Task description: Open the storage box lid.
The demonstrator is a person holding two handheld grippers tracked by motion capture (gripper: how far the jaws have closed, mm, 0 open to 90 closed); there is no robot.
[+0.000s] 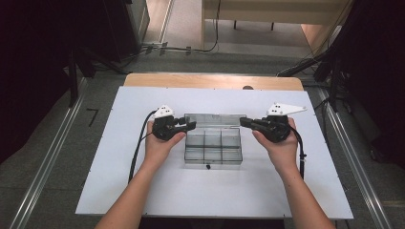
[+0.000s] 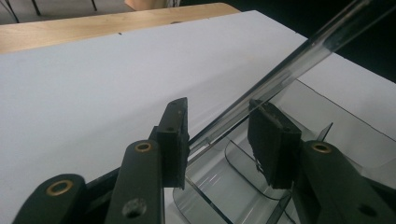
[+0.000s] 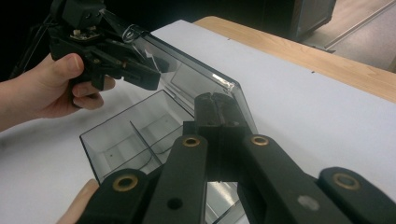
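White board [image 1: 119, 186] on wooden table [image 1: 210, 80] (far edge showing); grey floor [image 1: 28, 162], cables [image 1: 191, 49] beyond.

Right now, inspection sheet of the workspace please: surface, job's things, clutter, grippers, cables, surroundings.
Surface: white board on a wooden table.
Job's things: clear compartment box, its hinged lid raised; the compartments look empty.
Clutter: nothing seen.
Grippers: left gripper straddles the lid's left edge, pads not yet pressing on it; right gripper shut on the lid's right edge.
Cables: a black cable trails from the left gripper toward the near edge; another runs along the right forearm.
Surroundings: grey floor, metal rails, loose floor cables beyond the table.
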